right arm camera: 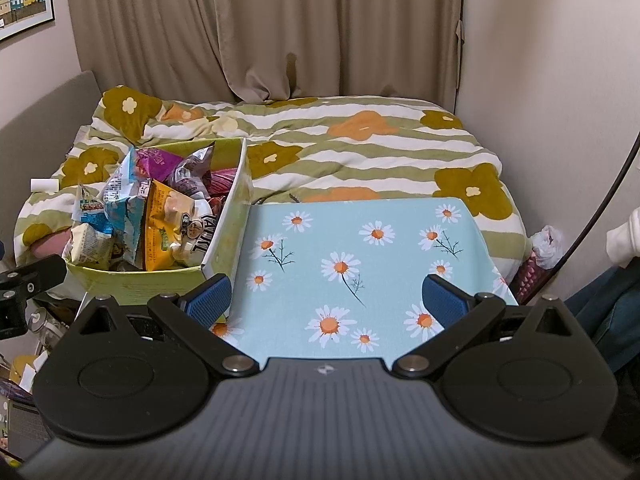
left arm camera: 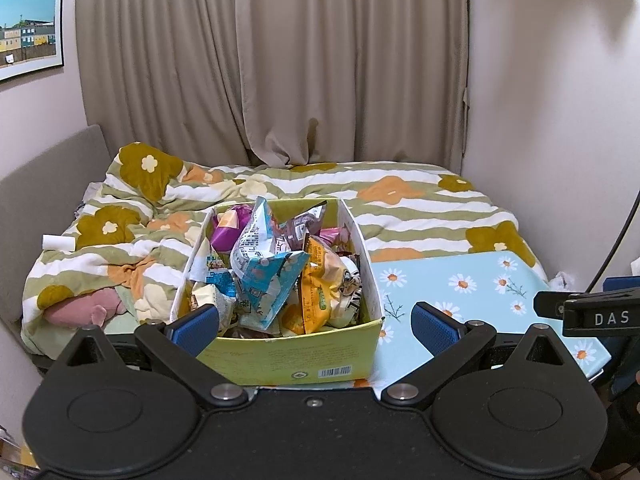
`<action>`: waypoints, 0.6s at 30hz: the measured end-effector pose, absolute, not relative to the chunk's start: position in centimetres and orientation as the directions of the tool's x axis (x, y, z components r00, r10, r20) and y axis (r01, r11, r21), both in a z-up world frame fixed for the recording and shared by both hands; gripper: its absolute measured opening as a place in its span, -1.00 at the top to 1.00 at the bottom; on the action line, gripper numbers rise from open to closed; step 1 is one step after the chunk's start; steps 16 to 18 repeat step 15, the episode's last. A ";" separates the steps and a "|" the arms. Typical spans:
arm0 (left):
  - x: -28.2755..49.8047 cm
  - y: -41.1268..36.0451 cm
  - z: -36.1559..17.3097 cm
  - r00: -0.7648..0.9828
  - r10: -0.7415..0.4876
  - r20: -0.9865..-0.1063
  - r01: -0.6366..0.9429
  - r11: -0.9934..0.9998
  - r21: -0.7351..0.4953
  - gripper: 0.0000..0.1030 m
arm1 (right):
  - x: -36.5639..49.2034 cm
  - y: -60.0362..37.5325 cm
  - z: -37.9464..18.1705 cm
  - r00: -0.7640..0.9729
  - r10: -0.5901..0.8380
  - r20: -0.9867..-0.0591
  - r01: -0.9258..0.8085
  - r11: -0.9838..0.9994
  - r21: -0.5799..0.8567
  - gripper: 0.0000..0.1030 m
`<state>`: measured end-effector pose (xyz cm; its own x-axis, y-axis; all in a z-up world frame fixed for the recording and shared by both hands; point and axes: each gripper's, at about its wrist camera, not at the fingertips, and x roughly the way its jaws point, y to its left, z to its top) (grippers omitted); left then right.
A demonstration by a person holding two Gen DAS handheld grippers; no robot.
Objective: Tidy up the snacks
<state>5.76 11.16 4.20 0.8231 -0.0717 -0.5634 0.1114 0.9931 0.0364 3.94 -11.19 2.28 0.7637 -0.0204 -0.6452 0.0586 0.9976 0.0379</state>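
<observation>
Snack packets (left arm camera: 276, 276) are being observed heaped loose in a green cardboard box (left arm camera: 288, 354), piled above its rim, with none seen lying outside it. Nearest the lens, the left gripper (left arm camera: 316, 322) is being held with its blue pads wide apart and nothing between them; the box's near wall is sitting just ahead of and between the pads, so the left gripper is judged the nearer tool. The right gripper (right arm camera: 328, 294) is likewise being held fully spread and empty, poised over the daisy-printed blue surface (right arm camera: 360, 240), and the box (right arm camera: 160, 280) lies off to its left, touching or just beside that surface's left edge. The box's long axis is being read as running away from the left camera, roughly in line with the left gripper's fingers. Whether the packets are awaiting sorting onto the blue surface or are already gathered into the box cannot be settled from this scene; both are fitted. Beyond, a striped flowered quilt (right arm camera: 360, 140) is being seen covering a bed, rumpled at the left. Furthest off, beige curtains (left arm camera: 280, 60) and pale walls are being noted, with a framed picture (left arm camera: 28, 28) at the left.
</observation>
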 end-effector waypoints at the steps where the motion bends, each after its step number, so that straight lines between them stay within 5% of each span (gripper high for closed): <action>1: 5.7 11.2 4.2 0.824 -0.065 -0.563 0.106 0.994 0.041 -1.00 | 4.0 -11.2 2.3 0.764 -0.020 -0.645 0.059 0.998 0.038 -1.00; 18: 6.4 12.2 3.8 0.817 -0.085 -0.570 0.100 0.995 -0.005 -1.00 | 4.3 -11.4 2.3 0.762 -0.021 -0.647 0.058 0.998 0.036 -1.00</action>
